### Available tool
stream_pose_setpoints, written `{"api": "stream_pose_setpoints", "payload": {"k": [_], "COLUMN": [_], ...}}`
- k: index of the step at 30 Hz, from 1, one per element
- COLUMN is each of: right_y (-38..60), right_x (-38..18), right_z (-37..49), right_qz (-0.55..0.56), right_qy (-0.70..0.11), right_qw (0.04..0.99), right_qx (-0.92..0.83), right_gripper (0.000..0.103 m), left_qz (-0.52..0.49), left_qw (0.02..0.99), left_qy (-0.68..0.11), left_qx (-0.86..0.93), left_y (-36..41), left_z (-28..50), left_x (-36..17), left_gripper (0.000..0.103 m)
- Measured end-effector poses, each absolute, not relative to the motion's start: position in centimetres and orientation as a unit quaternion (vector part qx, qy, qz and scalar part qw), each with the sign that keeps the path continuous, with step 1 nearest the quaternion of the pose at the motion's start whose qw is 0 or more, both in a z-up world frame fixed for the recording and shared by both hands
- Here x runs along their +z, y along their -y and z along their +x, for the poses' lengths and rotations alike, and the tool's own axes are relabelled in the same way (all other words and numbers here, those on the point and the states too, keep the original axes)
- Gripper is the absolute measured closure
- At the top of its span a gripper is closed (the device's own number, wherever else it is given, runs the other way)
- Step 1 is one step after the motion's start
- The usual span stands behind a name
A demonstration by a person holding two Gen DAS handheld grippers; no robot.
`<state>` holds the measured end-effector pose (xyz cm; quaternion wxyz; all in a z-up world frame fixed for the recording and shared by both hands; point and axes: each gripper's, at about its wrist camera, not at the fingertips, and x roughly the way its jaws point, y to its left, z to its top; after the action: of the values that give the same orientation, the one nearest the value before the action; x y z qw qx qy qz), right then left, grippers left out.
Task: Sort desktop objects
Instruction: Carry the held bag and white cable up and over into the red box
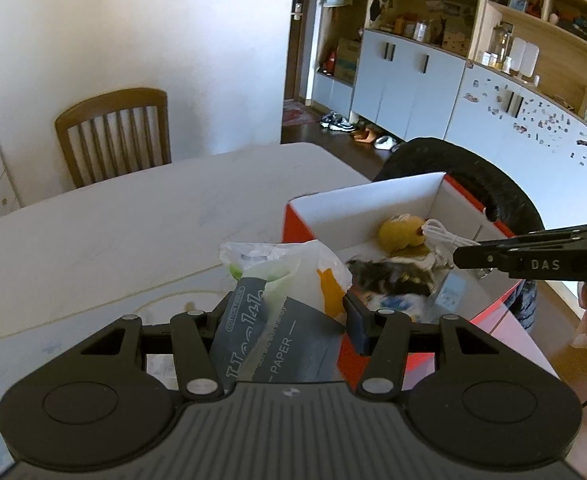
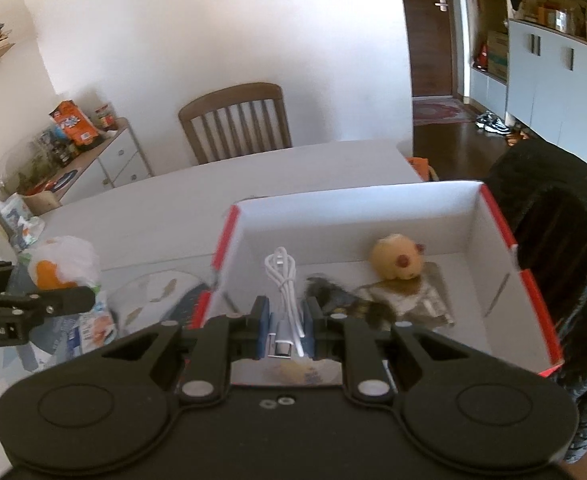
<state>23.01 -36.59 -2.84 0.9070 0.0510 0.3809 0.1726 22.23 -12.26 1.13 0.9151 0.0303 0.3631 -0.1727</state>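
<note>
In the left wrist view my left gripper [image 1: 289,316] is shut on a grey tissue pack [image 1: 277,344] marked PAPER. A white plastic bag [image 1: 289,264] with something orange inside bunches at the pack's far end. To the right stands an open box [image 1: 367,208], white inside and red outside. My right gripper [image 2: 285,320] is shut on a coiled white cable [image 2: 281,276] over the box [image 2: 373,208]. A yellow plush toy [image 2: 397,260] and a blurred dark mottled thing [image 2: 345,300] lie in the box. Each gripper shows in the other's view: right gripper [image 1: 459,258], left gripper [image 2: 85,300].
The white table [image 1: 153,216] carries a fish-patterned mat [image 2: 153,292] and printed packets [image 2: 89,328] left of the box. A wooden chair [image 1: 113,132] stands at the far side. A black padded jacket [image 2: 553,220] hangs right behind the box. A low sideboard [image 2: 105,156] is at the left.
</note>
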Motion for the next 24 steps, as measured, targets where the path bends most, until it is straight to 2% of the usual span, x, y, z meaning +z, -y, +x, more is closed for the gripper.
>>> {"api": "stream_pose_setpoints", "payload": {"k": [15,24], "right_y": [41.0,42.4], "right_x": [-3.5,-4.6], "right_z": [25.4,27.3], "right_qz": [0.057,0.053], "right_qy": [-0.387,-0.397], "right_qw": [0.907,0.904], "right_qx": [0.157,0.15], "right_gripper": [0.086,0.086], "left_qz": [0.054,0.089], "left_qw": [0.91,0.901], "left_qy": [-0.359,-0.364], "left_qx": [-0.2,-0.221], "left_y": [18.2,22.6], "left_z": [25.1,27.3], "left_x": [2.0,0.6], "left_gripper": [0.05,0.05]}}
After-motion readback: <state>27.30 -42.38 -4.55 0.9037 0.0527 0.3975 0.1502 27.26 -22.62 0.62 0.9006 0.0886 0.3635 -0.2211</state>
